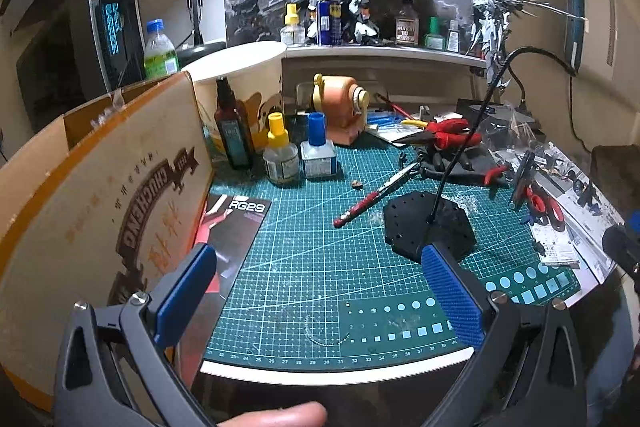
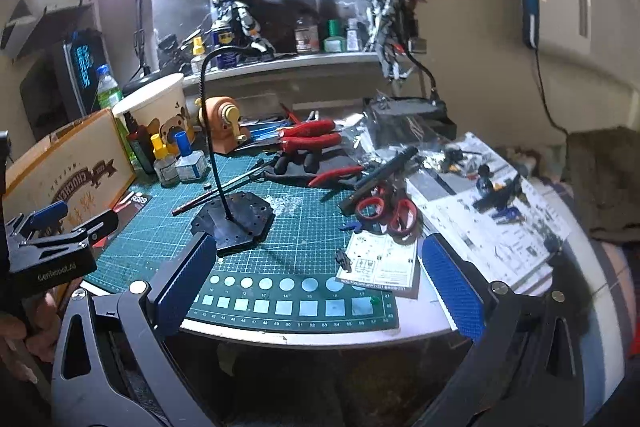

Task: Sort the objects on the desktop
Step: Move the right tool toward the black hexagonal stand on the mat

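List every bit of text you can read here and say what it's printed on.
"RG29": black booklet beside the box.
"CHUCHENG": cardboard box, inside a banner emblem; its other characters are unreadable.
"GenRobot.AI": left gripper body, in the right wrist view.
Ruler numbers "21" to "40": front edge of the cutting mat.
Blurred or too small: spray can, shelf bottles, manuals, leaflet, glowing blue sign.

green gridded mat (image 1: 312,251), red-handled pliers (image 1: 448,133)
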Demonstrator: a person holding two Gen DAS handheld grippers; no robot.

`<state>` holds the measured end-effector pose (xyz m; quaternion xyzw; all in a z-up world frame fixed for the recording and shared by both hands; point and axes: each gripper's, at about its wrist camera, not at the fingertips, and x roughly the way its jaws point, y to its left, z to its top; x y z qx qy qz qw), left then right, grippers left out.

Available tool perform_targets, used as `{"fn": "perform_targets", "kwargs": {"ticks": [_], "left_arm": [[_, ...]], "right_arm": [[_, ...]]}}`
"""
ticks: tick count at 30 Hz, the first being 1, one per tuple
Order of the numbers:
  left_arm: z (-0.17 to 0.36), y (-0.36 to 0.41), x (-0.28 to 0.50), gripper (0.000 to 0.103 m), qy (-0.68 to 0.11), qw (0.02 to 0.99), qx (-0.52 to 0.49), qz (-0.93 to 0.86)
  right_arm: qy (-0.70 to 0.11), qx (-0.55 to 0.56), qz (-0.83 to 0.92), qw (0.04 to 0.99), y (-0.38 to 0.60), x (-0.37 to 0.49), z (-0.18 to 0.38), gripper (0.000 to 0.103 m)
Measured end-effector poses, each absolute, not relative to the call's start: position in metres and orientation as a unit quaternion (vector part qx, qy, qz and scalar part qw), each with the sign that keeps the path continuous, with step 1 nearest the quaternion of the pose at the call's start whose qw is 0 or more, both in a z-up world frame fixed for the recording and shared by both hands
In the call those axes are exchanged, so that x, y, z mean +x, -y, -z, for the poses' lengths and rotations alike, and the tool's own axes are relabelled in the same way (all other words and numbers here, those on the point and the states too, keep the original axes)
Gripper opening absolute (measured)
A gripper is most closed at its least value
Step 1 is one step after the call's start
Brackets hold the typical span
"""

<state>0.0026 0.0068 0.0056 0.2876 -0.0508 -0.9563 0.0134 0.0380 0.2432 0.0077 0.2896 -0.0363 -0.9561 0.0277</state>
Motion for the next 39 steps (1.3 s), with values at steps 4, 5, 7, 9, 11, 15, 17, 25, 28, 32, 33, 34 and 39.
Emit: {"fn": "perform_targets", "kwargs": {"ticks": [4,5,7,9,11,15,17,25,28,32,33,34,39], "left_arm": [[0.006,0.003,0.004,0.103,0.008,0.007,0.296,0.955],[0.01,0.003,-0.003,0.103,0.007,0.011,0.309,0.951],[0.016,0.004,-0.003,0.103,0.004,0.014,0.311,0.95],[0.01,0.005,-0.008,0.103,0.001,0.014,0.32,0.947],[0.007,0.006,-0.01,0.103,0.001,0.011,0.325,0.946],[0.008,0.003,-0.011,0.103,0.012,0.012,0.325,0.945],[0.009,0.003,-0.011,0.103,0.014,0.011,0.325,0.945],[0.013,0.007,-0.016,0.103,0.018,0.017,0.327,0.945],[0.016,0.007,-0.019,0.103,0.019,0.02,0.329,0.944],[0.02,0.007,-0.023,0.103,0.021,0.019,0.333,0.943],[0.021,0.007,-0.025,0.103,0.022,0.02,0.333,0.942],[0.022,0.007,-0.026,0.103,0.023,0.021,0.334,0.942],[0.024,0.009,-0.034,0.103,0.02,0.024,0.34,0.94]], "right_arm": [[0.039,0.286,0.957,0.028,-0.245,0.043,-0.01,0.103],[0.04,0.285,0.957,0.028,-0.245,0.044,-0.011,0.103],[0.041,0.283,0.958,0.029,-0.246,0.046,-0.012,0.103],[0.042,0.282,0.958,0.029,-0.247,0.049,-0.013,0.103],[0.036,0.28,0.959,0.038,-0.244,0.044,-0.008,0.103],[0.027,0.269,0.961,0.056,-0.239,0.037,0.002,0.103],[0.026,0.266,0.961,0.066,-0.238,0.036,0.005,0.103],[0.027,0.266,0.957,0.111,-0.217,0.004,0.018,0.075],[0.026,0.263,0.955,0.135,-0.205,-0.014,0.019,0.073],[0.016,0.247,0.957,0.155,-0.192,-0.032,0.017,0.071],[0.014,0.243,0.957,0.157,-0.189,-0.035,0.017,0.069],[0.012,0.239,0.958,0.16,-0.187,-0.037,0.017,0.067],[0.016,0.233,0.956,0.175,-0.179,-0.051,0.016,0.06]]}}
